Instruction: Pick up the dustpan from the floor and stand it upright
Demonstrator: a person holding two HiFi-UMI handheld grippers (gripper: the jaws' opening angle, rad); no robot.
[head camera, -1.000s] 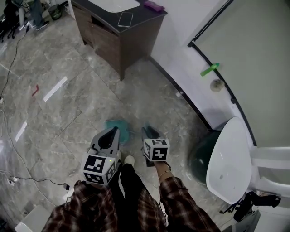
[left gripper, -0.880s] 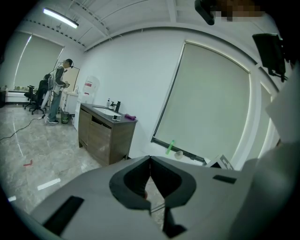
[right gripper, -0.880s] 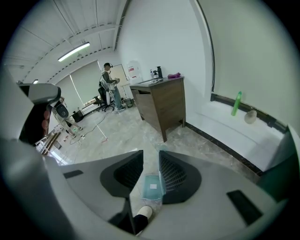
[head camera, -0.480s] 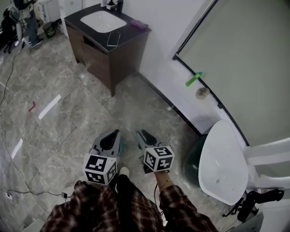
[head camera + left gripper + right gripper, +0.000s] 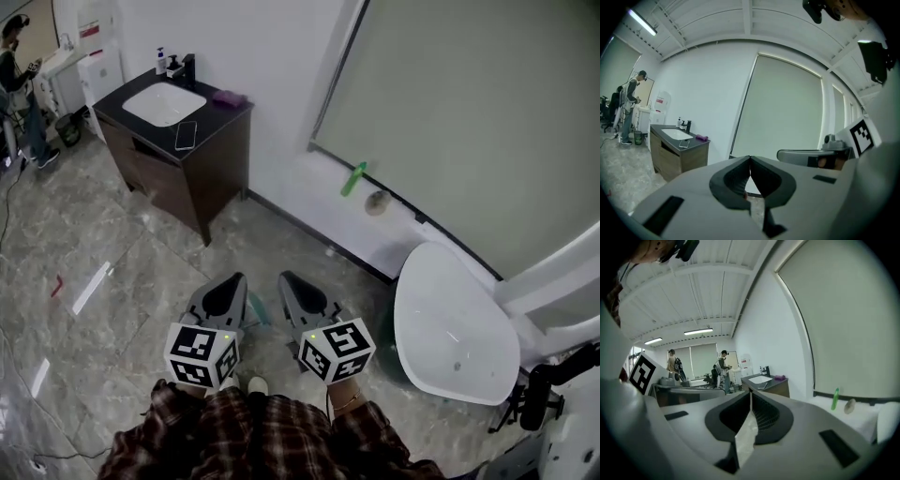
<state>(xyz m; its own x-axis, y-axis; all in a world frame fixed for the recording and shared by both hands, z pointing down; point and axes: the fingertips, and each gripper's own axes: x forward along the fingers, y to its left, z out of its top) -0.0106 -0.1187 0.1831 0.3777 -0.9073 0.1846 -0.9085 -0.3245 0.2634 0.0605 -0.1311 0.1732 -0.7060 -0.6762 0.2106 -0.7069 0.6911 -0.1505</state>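
Only a teal sliver of the dustpan (image 5: 254, 313) shows on the floor, in the gap between my two grippers; the rest is hidden under them. My left gripper (image 5: 229, 284) is held level above the floor, its tips meeting with nothing between them (image 5: 750, 158). My right gripper (image 5: 291, 281) is beside it, also level and pointing toward the wall. Its jaws are closing, the tips touch (image 5: 750, 392), and they hold nothing. Neither gripper touches the dustpan.
A dark wooden vanity (image 5: 202, 183) with a white sink (image 5: 163, 103) and a phone (image 5: 185, 134) stands ahead on the left. A white chair (image 5: 455, 323) and a dark green bin (image 5: 386, 337) are close on the right. A green bottle (image 5: 354, 178) rests on the window ledge. A person (image 5: 17, 75) stands far left.
Both grippers have risen from near the floor and levelled out, leaving the teal dustpan below. The head view has lifted and now shows more of the wall.
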